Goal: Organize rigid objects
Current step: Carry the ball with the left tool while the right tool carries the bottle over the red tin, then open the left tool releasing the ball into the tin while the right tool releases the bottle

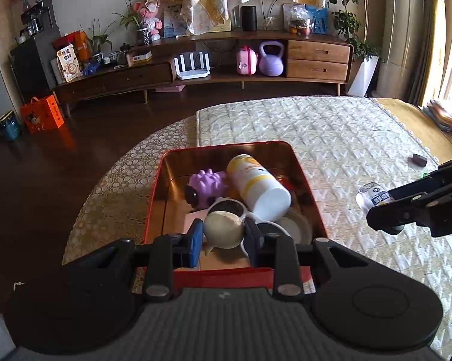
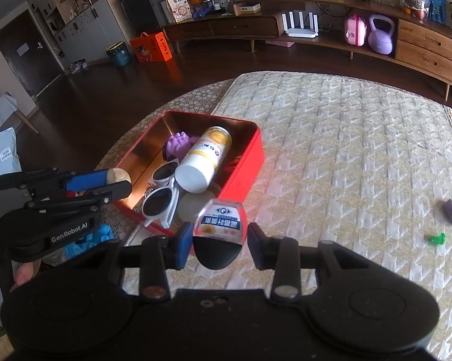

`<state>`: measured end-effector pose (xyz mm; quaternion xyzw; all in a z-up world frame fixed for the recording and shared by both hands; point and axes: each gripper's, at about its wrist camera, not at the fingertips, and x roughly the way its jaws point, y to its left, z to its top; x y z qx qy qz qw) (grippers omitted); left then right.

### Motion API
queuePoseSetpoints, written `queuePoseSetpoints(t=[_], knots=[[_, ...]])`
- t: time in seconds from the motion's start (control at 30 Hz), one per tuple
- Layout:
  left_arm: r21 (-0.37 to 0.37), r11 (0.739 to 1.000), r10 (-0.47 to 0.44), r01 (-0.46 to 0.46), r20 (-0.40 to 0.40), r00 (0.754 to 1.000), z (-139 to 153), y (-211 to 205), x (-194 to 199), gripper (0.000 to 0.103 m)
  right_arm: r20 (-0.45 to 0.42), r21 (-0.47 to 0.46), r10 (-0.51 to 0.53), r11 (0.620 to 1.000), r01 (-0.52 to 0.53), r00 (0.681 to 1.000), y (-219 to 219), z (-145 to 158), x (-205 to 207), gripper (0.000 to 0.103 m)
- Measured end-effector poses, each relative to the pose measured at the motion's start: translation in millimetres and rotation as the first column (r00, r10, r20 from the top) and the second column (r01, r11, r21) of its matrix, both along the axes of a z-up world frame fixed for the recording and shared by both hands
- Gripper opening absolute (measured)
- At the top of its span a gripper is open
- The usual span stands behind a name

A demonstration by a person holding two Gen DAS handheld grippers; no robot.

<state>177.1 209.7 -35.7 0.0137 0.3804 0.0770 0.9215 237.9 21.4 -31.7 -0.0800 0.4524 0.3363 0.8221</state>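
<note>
Left wrist view finds the left gripper (image 1: 222,237) narrowly parted and clamped on a beige ball (image 1: 223,229), hanging over the near end of the red tin (image 1: 156,186). The right gripper (image 2: 216,237), somewhat wider, holds a small labelled bottle with a black cap (image 2: 219,225) just outside the tin's near right corner. Inside lie a white-capped bottle (image 2: 203,158), sunglasses (image 2: 162,192) and a purple spiky toy (image 2: 179,143) (all crowding the right half). Recommended: lower the ball into the bare left floor of the tin before letting go, lest it roll.
</note>
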Motion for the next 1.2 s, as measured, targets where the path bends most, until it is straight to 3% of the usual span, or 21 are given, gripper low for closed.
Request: queuePoseSetpoints(t=[0.3, 0.67, 1.2], knots=[[0.017, 1.000, 0.012, -0.010, -0.090, 0.996, -24, 29, 29, 0.029, -0.002, -0.034, 0.011, 0.999, -0.011, 1.000, 42, -17, 14, 0.039], [0.009, 1.000, 0.006, -0.005, -0.175, 0.985, -46, 30, 51, 0.029, 0.001, -0.061, 0.049, 0.997, -0.049, 0.999, 73, -33, 12, 0.039], [-0.083, 0.996, 0.004, -0.026, -0.254, 0.967, -62, 38, 61, 0.029, -0.048, 0.000, 0.056, 0.998, -0.057, 0.997, 59, -31, 12, 0.044]])
